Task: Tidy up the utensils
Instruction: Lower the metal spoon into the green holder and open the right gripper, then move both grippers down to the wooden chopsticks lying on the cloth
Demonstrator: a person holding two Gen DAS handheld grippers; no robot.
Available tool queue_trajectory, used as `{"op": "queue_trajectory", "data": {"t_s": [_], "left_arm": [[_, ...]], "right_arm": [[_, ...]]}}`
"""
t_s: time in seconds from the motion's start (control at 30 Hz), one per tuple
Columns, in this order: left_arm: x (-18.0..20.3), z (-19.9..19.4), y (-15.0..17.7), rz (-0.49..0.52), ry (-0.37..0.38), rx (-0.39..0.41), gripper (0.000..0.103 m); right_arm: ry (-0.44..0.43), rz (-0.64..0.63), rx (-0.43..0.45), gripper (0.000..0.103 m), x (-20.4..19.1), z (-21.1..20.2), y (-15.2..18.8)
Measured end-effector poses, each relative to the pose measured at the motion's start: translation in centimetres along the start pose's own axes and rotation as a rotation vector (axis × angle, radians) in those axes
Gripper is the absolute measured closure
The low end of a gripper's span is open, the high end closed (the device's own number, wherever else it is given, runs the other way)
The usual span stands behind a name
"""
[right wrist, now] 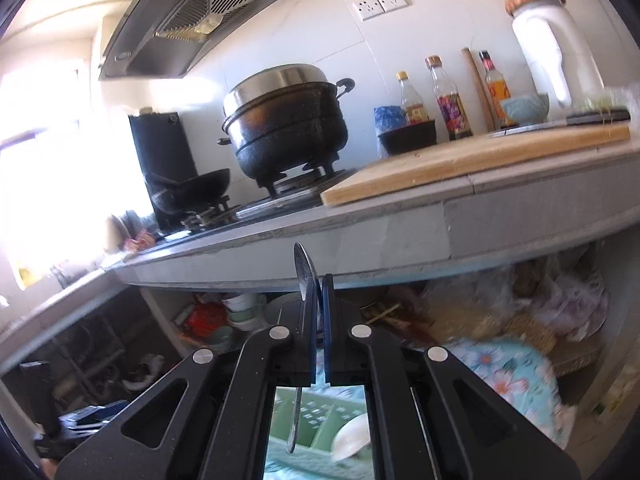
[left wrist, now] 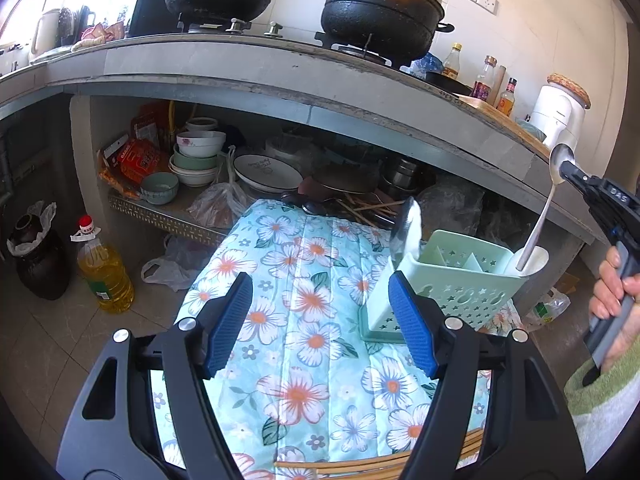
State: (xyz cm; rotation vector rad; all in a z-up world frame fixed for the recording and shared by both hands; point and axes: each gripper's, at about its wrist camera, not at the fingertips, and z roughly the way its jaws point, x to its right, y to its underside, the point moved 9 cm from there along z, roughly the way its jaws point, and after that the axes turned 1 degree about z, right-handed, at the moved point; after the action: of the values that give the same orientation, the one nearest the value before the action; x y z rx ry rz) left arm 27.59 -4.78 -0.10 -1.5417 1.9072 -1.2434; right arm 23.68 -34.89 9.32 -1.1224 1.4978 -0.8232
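Left gripper (left wrist: 320, 320): fingers spread wide, holding nothing, above the floral cloth (left wrist: 296, 292). Green caddy (left wrist: 448, 280): at the cloth's right edge. Right gripper (right wrist: 317, 320): pinched on a spoon (left wrist: 540, 216), handle end near a caddy compartment. Step: stowing the spoon; next, likely lower and release.

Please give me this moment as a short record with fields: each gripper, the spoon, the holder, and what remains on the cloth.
left gripper: open, holding nothing, above the floral cloth
right gripper: shut on the metal spoon, gripped just below the bowl
spoon position: bowl up, handle end down in the right end of the green utensil holder
holder contents: a white spoon stands at its left end
still on cloth: wooden chopsticks near the bottom edge
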Motion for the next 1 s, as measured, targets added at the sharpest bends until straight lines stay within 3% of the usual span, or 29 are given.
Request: {"op": "queue_trajectory", "data": {"t_s": [0.2,0.43,0.6,0.67,1.0], "left_arm": [[-1.3,0.1,0.2,-0.030,-0.010,-0.002,0.036],[-1.8,-0.2,0.7,-0.046,-0.013,-0.005,0.036],[-1.9,-0.3,1.0,-0.048,-0.006,-0.013,0.036],[-1.8,-0.3,1.1,-0.049,-0.002,-0.014,0.036],[-0.9,-1.9,1.5,-0.048,0.031,0.004,0.036]], "right_arm": [[0.090,-0.096,0.007,0.100,0.5,2.6,0.4],[0.132,-0.196,-0.044,0.099,0.4,4.8,3.7],[0.131,-0.137,-0.095,0.096,1.7,4.2,5.4],[0.128,-0.100,-0.096,0.090,2.2,3.5,5.6],[0.125,0.013,-0.051,0.084,2.8,-1.4,4.4]]}}
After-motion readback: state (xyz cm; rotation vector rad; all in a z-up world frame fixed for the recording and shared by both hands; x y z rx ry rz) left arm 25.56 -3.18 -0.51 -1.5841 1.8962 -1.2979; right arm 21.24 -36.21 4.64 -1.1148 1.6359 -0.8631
